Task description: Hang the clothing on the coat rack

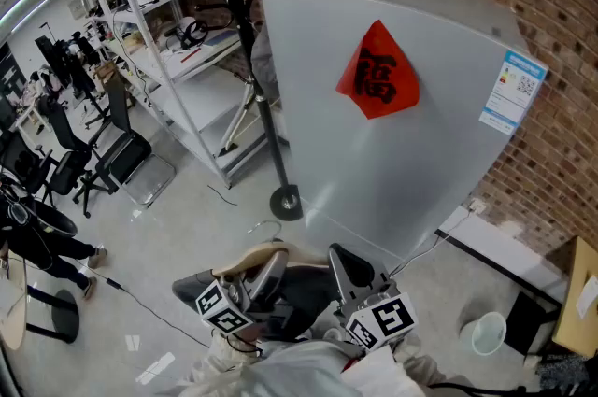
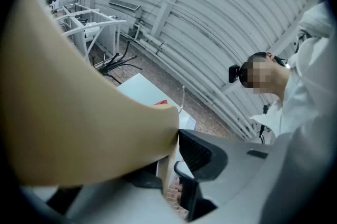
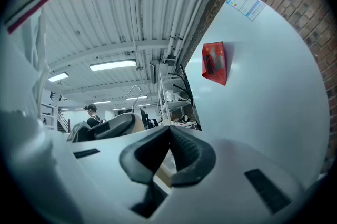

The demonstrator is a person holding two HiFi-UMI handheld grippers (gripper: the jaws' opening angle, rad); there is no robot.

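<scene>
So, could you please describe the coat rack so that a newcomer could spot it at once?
Against the brick wall stands a grey cabinet with a red diamond sticker. Just to its left rises the coat rack, on a round floor base. Unlike the white shelving behind, it is one black pole with curved hooks on top.

The grey concrete floor (image 1: pixel 187 227) carries the coat rack (image 1: pixel 250 31) on its round dark base, with a tall grey cabinet (image 1: pixel 392 152) just beside it and a white shelving unit (image 1: pixel 215 96) behind. Black office chairs (image 1: pixel 117 163) stand off to the left. A thin dark cable (image 1: pixel 149 306) trails across the bare part, and a white bucket (image 1: pixel 488 333) sits near the brick wall.
</scene>
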